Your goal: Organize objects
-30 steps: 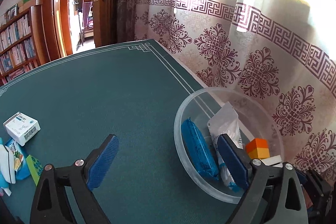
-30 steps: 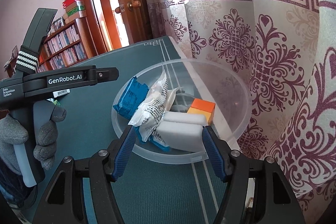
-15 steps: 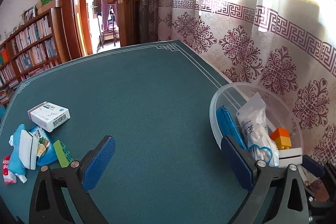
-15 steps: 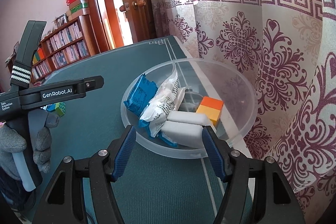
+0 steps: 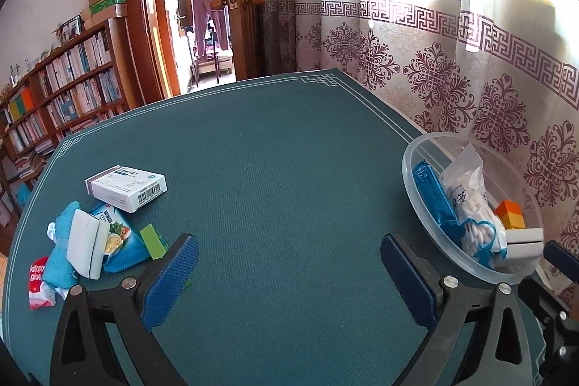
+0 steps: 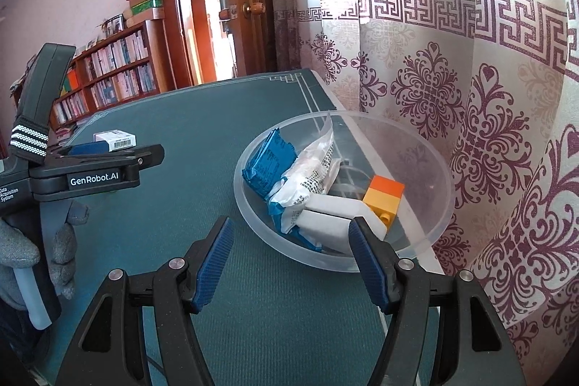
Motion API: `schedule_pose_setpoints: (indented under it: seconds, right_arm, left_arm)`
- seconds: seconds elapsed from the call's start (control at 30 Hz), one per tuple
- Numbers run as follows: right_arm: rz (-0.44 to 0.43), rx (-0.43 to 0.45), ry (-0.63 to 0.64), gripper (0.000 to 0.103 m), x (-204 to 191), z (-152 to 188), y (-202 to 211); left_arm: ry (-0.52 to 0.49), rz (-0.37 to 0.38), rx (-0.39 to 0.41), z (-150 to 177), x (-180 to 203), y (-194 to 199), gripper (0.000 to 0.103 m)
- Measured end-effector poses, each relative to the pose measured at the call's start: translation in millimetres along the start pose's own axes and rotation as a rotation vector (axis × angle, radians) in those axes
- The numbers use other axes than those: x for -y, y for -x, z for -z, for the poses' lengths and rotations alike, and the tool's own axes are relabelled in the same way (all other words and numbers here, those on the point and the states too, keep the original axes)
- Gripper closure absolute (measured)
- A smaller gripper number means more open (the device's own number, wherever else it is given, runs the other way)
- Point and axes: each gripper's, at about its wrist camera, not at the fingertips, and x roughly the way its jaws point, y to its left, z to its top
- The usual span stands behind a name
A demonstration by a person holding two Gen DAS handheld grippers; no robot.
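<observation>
A clear plastic bowl (image 5: pixel 427 147) (image 6: pixel 430 234) stands at the table's right edge. It holds a blue packet (image 6: pixel 269 163), a bag of cotton swabs (image 5: pixel 470 201), an orange block (image 6: pixel 383 194) and white sponges (image 6: pixel 336 217). At the left lie a white box (image 5: pixel 126 185), a white sponge (image 5: pixel 87 248), a blue snack packet (image 5: pixel 119 241), a green block (image 5: pixel 153 241), a blue cloth (image 5: pixel 63 248) and a red glue packet (image 5: pixel 38 281). My left gripper (image 5: pixel 289 272) is open and empty between pile and bowl. My right gripper (image 6: pixel 293 261) is open and empty, just before the bowl.
The green table mat (image 5: pixel 271 151) ends at a patterned curtain (image 5: pixel 488 78) on the right. A bookshelf (image 5: pixel 54 96) and an open wooden door (image 5: pixel 239 6) stand beyond the far edge. The left gripper body shows in the right wrist view (image 6: pixel 101 169).
My left gripper has swung left away from the bowl, bringing the pile of objects into view. My right gripper has drawn back slightly from the bowl. Both stay open.
</observation>
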Motion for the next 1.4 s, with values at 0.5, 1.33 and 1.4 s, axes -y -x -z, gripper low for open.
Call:
schedule_pose_setpoints:
  seconds: [0.5,1.33,1.4]
  right_arm:
    - [-0.017,0.049,0.108,0.036,-53,2,11]
    - [-0.273,-0.14,0.104,0.036,-140,-10,-59]
    - [-0.284,-0.147,0.113,0.036,-149,-13,-67]
  left_arm:
    - [0.029,-0.06,-0.019,27,-45,11,0.001]
    - [0.19,-0.216,-0.059,64,-171,27,0.001]
    - [0.199,-0.224,-0.062,67,-179,29,0.001]
